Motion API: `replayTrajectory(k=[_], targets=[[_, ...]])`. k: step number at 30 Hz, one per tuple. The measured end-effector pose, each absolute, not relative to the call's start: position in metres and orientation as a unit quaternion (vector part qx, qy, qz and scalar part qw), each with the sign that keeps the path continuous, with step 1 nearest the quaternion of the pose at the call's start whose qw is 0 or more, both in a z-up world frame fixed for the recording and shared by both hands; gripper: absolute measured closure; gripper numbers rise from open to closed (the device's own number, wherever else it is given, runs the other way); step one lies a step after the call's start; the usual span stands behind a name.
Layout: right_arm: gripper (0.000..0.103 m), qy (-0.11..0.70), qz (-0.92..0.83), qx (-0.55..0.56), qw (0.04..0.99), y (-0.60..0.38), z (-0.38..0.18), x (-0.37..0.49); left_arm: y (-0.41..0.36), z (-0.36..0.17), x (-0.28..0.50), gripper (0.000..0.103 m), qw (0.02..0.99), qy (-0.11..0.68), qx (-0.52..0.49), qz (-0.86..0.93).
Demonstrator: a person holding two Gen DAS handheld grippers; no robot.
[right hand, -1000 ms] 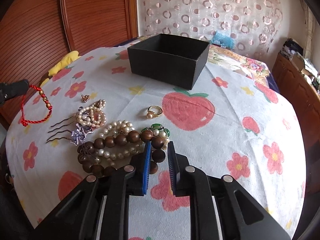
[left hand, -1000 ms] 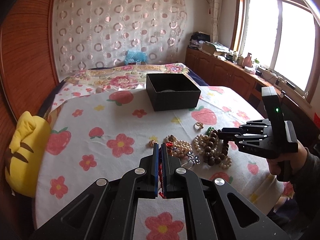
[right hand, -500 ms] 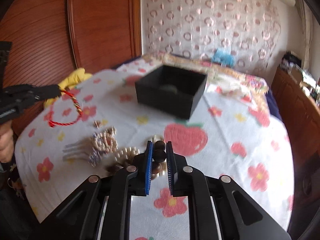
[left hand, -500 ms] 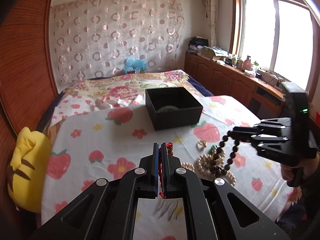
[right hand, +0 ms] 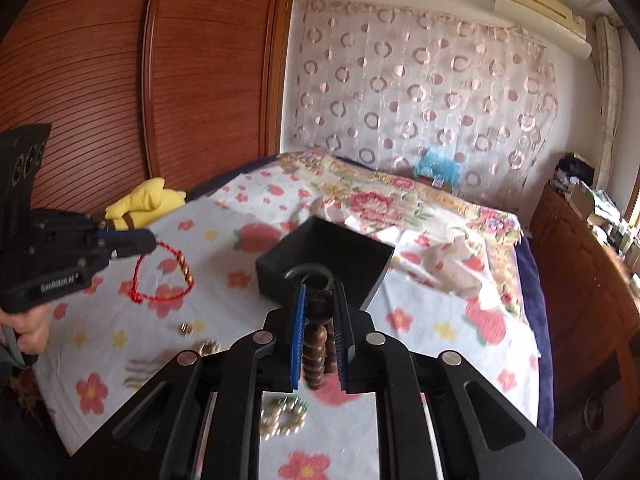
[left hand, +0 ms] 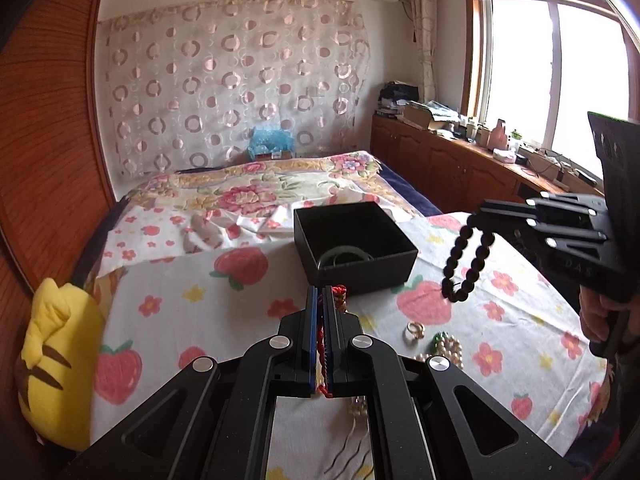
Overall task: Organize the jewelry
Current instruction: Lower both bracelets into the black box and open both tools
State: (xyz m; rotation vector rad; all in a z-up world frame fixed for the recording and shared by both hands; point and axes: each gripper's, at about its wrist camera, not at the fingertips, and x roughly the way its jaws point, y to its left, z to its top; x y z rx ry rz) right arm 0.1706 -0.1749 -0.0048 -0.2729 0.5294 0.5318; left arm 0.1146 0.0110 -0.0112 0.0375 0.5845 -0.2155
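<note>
An open black box (left hand: 354, 246) stands on the strawberry-print tablecloth (left hand: 168, 312), with a dark green bangle (left hand: 346, 257) inside; it also shows in the right wrist view (right hand: 324, 260). My left gripper (left hand: 320, 300) is shut on a red cord bracelet (right hand: 162, 276), held in the air left of the box. My right gripper (right hand: 319, 294) is shut on a brown wooden bead bracelet (left hand: 466, 264), which hangs in the air right of the box.
On the cloth lie a gold ring (left hand: 415, 330), a green-and-pearl piece (left hand: 444, 344), pearl strands (right hand: 282, 420), hair combs (right hand: 140, 372) and a small gold charm (right hand: 185, 329). A yellow plush toy (left hand: 52, 364) sits at the left edge. A bed (left hand: 260, 188) lies behind.
Both grippers rose from the jewelry pile and moved toward the black box. The right gripper closed on the wooden bead bracelet and lifted it off the cloth.
</note>
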Motion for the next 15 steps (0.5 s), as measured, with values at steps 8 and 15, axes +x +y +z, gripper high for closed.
replayTrajectory(k=[8,15], targets=[[0.088,0.249,0.248,-0.144,0.925,-0.159,0.009,0.212,0.007,-0.001,0.135,0.101,0.954,0.281,0.024,-0.104],[0.088,0.253,0.230,-0.146,0.929,-0.154,0.003,0.252,0.007,-0.001,0.153,0.101,0.953,0.284,0.028,-0.096]])
